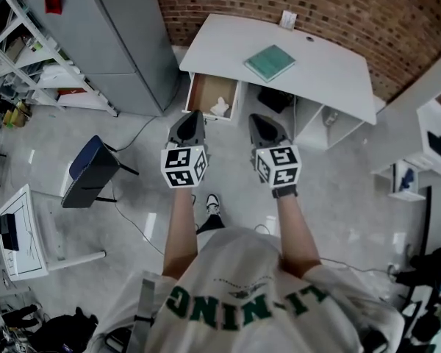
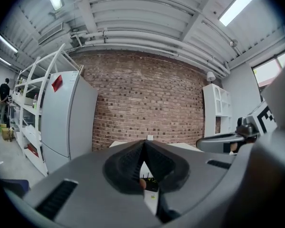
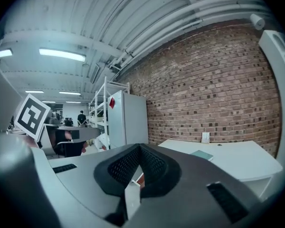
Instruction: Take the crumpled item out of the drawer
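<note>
In the head view, a white desk [image 1: 331, 65] stands against the brick wall, and its wooden drawer [image 1: 200, 94] at the left end is pulled open. A crumpled white item [image 1: 219, 108] lies in the drawer's right part. My left gripper [image 1: 193, 116] hovers just short of the drawer's front edge, its jaws shut with nothing between them. To its right, my right gripper [image 1: 258, 119] is level with it in front of the desk, also shut and empty. The left gripper view shows the closed left gripper [image 2: 144, 144] aimed at the desk. The right gripper [image 3: 140, 149] points past the desk's left end.
A green book [image 1: 270, 62] lies on the desk top. A grey fridge [image 1: 110, 35] stands left of the drawer, with metal shelving [image 1: 15, 50] further left. A blue chair [image 1: 92, 171] and a small white table [image 1: 22, 234] are on the floor at my left. White shelf units [image 1: 426, 145] stand at the right.
</note>
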A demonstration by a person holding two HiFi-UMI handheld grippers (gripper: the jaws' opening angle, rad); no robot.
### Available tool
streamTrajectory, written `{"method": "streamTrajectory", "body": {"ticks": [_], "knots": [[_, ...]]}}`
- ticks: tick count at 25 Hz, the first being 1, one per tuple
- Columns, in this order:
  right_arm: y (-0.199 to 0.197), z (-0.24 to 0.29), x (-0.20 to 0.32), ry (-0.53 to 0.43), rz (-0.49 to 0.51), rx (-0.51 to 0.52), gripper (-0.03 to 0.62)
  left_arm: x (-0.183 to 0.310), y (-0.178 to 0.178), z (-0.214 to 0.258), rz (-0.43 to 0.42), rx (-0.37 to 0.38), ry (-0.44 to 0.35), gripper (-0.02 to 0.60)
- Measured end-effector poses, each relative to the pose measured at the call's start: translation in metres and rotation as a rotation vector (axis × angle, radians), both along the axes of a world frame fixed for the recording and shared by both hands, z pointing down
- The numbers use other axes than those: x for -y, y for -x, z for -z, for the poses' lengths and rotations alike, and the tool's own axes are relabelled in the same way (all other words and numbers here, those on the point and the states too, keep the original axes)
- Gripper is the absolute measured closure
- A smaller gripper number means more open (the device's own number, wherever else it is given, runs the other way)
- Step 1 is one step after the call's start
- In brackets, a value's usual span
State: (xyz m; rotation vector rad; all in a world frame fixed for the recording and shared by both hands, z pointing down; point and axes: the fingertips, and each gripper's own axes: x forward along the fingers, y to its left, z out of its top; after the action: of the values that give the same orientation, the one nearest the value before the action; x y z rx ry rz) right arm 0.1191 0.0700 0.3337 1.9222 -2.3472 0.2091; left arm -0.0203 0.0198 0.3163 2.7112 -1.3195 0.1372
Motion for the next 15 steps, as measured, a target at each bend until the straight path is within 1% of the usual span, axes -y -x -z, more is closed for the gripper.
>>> {"method": "streamTrajectory", "body": {"ticks": [3,8,12,15], "knots": [[0.014,-0.011,0.031,0.034,0.015,0.016,0.592,0.032,0.006,-0.009,-0.020,0.008,0.016,0.589],[0.031,-0.034,0.077,0.094,0.004,0.019,0.592,0.080,0.021,-0.032,-0.053,0.017,0.059,0.589],[0.042,-0.055,0.108,0.137,0.022,0.003,0.591,0.107,0.026,-0.061,-0.086,0.041,0.090,0.589],[0.045,-0.070,0.125,0.155,0.019,-0.019,0.591,0.125,0.029,-0.078,-0.098,0.034,0.109,0.589]]}}
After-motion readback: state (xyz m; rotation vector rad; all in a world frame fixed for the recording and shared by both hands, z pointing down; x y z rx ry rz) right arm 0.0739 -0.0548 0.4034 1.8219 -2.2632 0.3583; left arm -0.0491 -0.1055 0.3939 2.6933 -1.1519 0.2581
